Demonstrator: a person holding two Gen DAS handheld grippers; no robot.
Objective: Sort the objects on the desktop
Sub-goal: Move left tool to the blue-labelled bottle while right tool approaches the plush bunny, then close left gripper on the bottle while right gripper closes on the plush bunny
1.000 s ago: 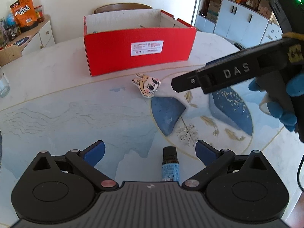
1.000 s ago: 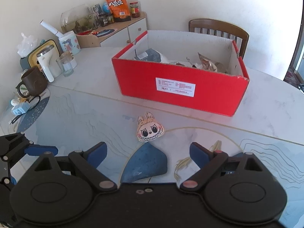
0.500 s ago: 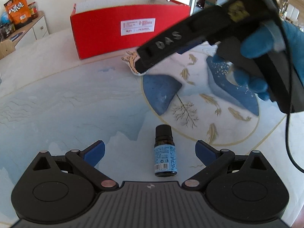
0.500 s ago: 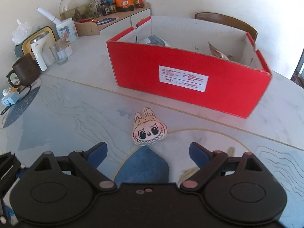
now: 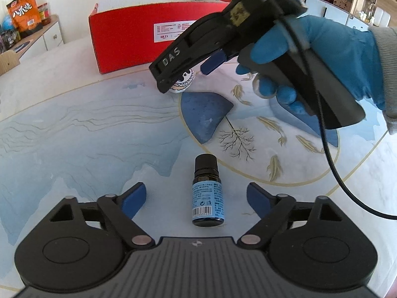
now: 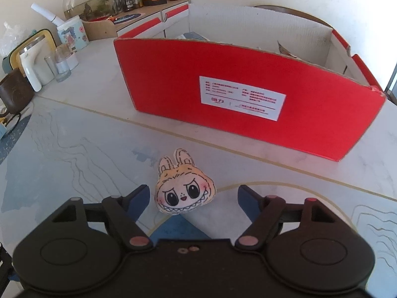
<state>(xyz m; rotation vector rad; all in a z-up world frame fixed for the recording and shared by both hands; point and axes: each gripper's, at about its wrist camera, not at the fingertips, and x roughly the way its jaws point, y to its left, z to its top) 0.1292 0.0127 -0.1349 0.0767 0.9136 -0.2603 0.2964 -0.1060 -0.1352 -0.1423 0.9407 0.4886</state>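
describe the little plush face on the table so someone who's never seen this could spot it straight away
Start at the big red box on the table. In front of its labelled side lies a small flat plush face, between the right gripper's open fingers. It is cream-yellow with two rabbit ears, big dark eyes and a toothy grin, unlike the dark bottle.

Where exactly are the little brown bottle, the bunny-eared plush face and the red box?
little brown bottle (image 5: 208, 198): left wrist view, on its blue label.
bunny-eared plush face (image 6: 184, 193): right wrist view, between its eyes.
red box (image 6: 173, 84): right wrist view, on its bare red front wall, left of the white label.
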